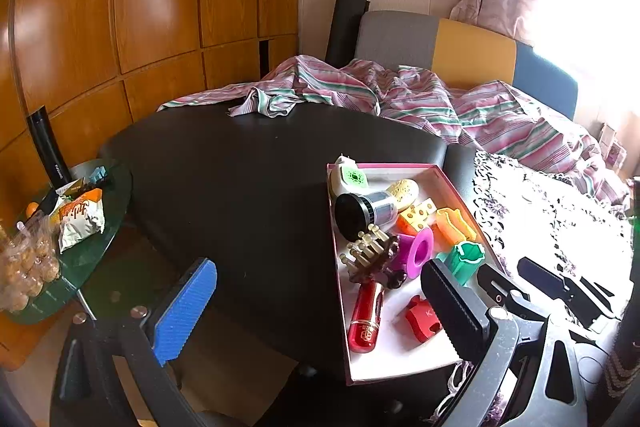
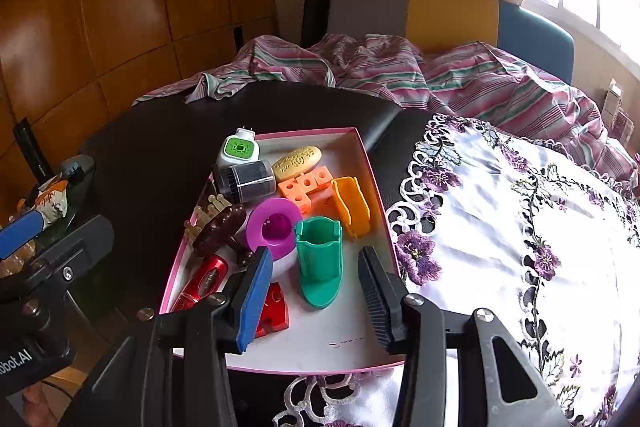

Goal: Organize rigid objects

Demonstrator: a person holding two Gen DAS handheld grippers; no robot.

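Observation:
A pink-rimmed white tray on the black table holds several rigid objects: a green cup, a purple ring, an orange block piece, a yellow-orange scoop, a red tube, a red block, a brown massager, a black-and-clear jar, a green-faced plug and a yellow soap. My right gripper is open over the tray's near end, with the green cup between its fingers. My left gripper is open and empty left of the tray.
A white embroidered cloth lies right of the tray. A striped sheet is bunched behind the table against the couch. A glass side table with snack bags stands at the left. The black table stretches left of the tray.

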